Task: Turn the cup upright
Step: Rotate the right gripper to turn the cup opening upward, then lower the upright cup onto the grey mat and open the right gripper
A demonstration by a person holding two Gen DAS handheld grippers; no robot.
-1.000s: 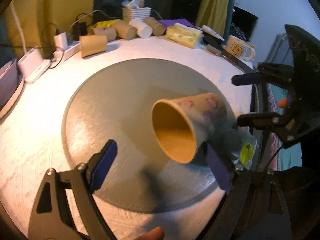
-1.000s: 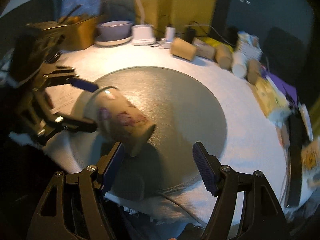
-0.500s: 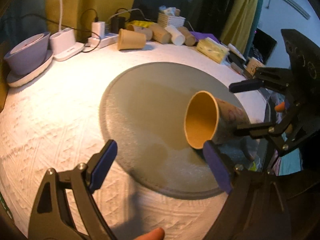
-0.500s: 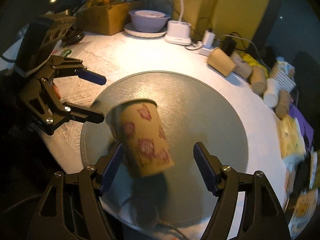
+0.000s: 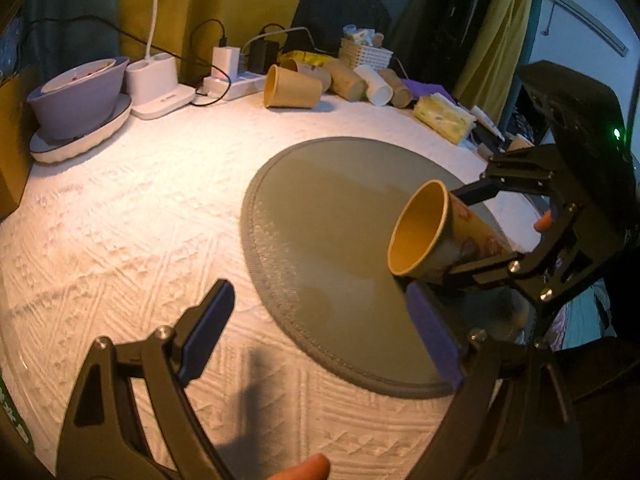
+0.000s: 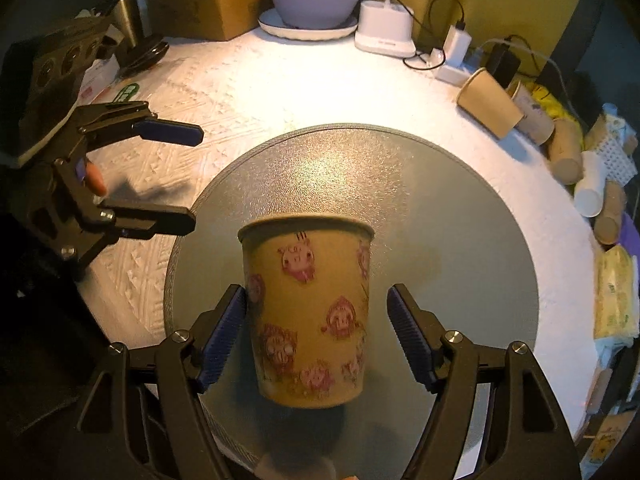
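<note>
My right tongs (image 6: 316,336) sit around the cup (image 6: 308,316), the left pad (image 6: 224,336) pressed to its wall while the right pad (image 6: 408,336) shows a gap, so I cannot tell whether the cup is truly pinched or only propped against one side. My left tongs (image 5: 316,328) are spread wide and carry nothing, hanging over the near edge of the grey mat (image 5: 320,216) just beside the cup. The cup itself is off the mat, tilted partway: in the left wrist view its mouth (image 5: 420,228) faces sideways and a little upward, its base back between the right fingers. My worry is the hold. With contact sure on one side only, the thin paper wall may slide out as I tip it further, and the cup would drop back on its side and roll across the mat toward the white cloth on the tabletop (image 5: 120,220). Squeezing harder has its own cost, since a paper wall buckles near the rim. If I set it down while the base is not level, it could tip over again. My left tongs are close enough to knock it by accident.
</note>
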